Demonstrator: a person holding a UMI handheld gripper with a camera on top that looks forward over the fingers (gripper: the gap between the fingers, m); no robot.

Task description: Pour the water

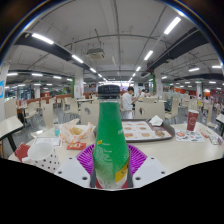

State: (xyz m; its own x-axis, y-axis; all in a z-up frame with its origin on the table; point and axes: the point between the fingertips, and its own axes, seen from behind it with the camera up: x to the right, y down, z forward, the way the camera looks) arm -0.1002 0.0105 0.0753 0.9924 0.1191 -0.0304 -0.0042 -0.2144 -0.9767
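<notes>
Fingers [111,168] are seen closed around a green bottle [111,142], both purple pads [88,158] pressed against its lower body. The bottle is held upright between the 2 fingers, black cap [108,93] on top, apparently still screwed on. It is seen just above or at the white desk [185,155]; contact with the desk cannot be told. Beyond the bottle a tray [148,131] with food is laid on the desk, and a red cup [192,121] is set well apart to the right. Wrappers and napkins [60,136] are scattered to the left. A person [127,98] is seen far behind. Task judged early: bottle grasped only, no tilt, nothing poured. Left: cap removal if needed, carry to a receiving vessel, tilt.
</notes>
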